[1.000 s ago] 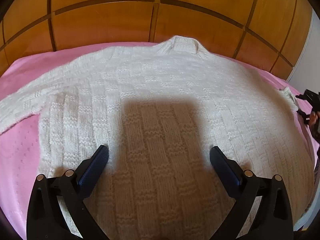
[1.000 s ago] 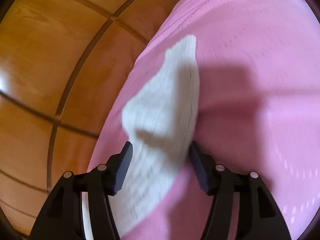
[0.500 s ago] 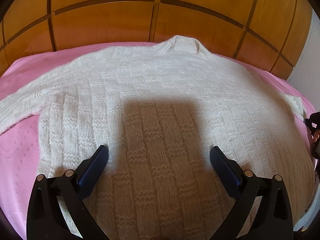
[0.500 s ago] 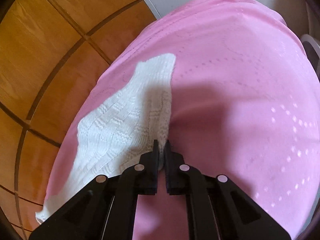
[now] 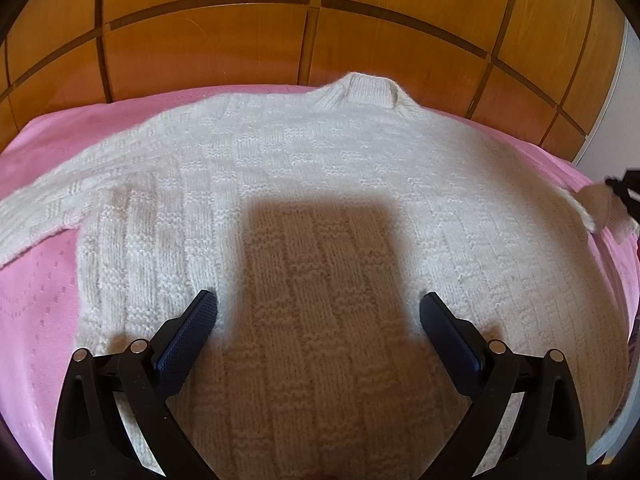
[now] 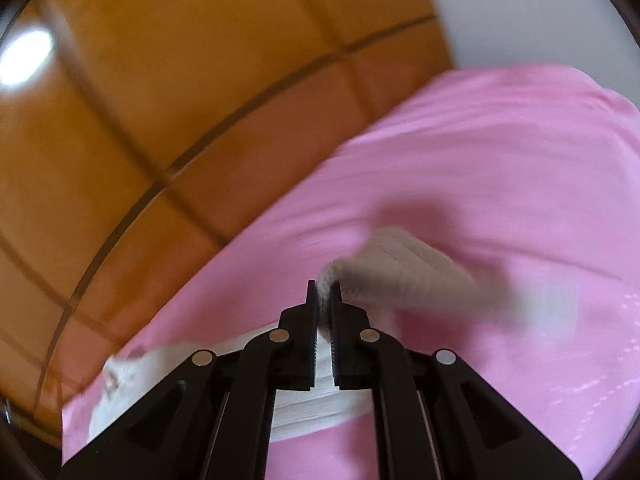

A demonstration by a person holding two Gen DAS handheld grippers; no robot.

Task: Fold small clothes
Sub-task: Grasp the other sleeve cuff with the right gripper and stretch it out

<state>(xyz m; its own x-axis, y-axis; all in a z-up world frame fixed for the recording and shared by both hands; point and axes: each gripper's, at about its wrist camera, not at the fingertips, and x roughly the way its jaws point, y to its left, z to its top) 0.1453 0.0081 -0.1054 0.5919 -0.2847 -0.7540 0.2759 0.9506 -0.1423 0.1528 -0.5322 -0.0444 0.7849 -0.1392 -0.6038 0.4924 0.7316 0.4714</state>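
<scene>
A cream knitted sweater [image 5: 320,184] lies flat on a pink bedspread [image 5: 36,292], collar [image 5: 366,90] toward the wooden headboard. My left gripper [image 5: 318,308] is open and hovers over the sweater's lower body, holding nothing. My right gripper [image 6: 325,292] is shut on the sweater's right sleeve [image 6: 408,276], lifted off the bed with the cuff hanging to the right. In the left wrist view the raised sleeve end [image 5: 600,204] and the right gripper [image 5: 624,188] show at the far right edge. The left sleeve [image 5: 44,208] lies spread out to the left.
A wooden panelled headboard [image 5: 320,40] runs along the far side of the bed. A white wall [image 6: 540,12] stands to the right of it. The bed's right edge [image 5: 624,320] is close to the sweater's right side.
My right gripper closed on the right sleeve and has lifted it off the bedspread, swinging it inward; the view is blurred with motion. My left gripper has stayed still and open.
</scene>
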